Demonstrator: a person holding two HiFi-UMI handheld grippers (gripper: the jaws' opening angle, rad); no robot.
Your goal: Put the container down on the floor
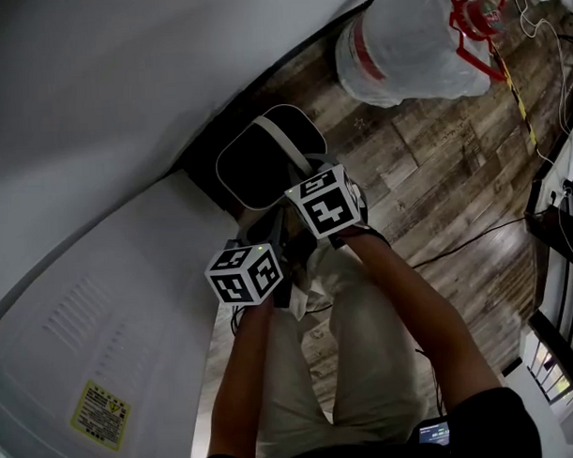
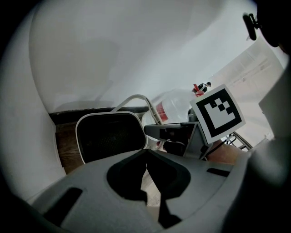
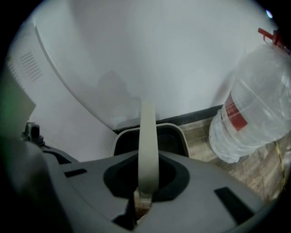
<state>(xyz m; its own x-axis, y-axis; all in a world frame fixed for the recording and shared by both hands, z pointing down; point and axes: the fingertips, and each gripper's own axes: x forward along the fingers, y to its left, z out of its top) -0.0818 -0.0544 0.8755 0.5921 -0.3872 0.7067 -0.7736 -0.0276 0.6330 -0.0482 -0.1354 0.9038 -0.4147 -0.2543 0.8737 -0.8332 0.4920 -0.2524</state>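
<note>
The left claw (image 2: 146, 157) is closed with nothing in it, just beside the container (image 1: 265, 158). The right claw (image 3: 145, 195) is closed on the container's beige handle (image 3: 148, 145). The black container is at the white wall (image 1: 122, 88), over the wooden floor (image 1: 435, 190). Whether it touches the floor I cannot tell. Beyond the container lies a water bottle (image 1: 407, 41).
</note>
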